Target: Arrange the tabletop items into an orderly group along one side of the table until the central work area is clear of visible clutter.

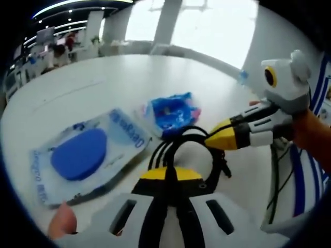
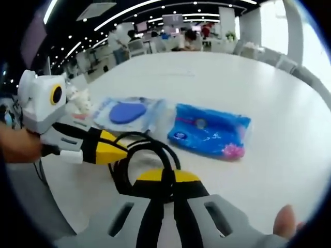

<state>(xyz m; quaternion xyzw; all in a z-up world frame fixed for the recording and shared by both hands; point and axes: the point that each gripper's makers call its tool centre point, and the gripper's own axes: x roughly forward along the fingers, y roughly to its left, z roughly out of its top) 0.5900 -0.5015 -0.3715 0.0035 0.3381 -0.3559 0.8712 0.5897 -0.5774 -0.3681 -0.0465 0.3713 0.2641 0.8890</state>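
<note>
A: Where was the black cable [image 2: 135,155]?
B: Low centre, clenched by both the left gripper [image 1: 170,178] and right gripper [image 2: 165,181]. It probably wanted moving together, toward the blue packet [image 2: 209,135], keeping its loops gathered.

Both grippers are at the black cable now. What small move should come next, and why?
Probably carry the black cable sideways to rest beside the blue-disc packet and blue wrapper. Both the right gripper and the left gripper are closed at its loops, and it lies apart from those two.
</note>
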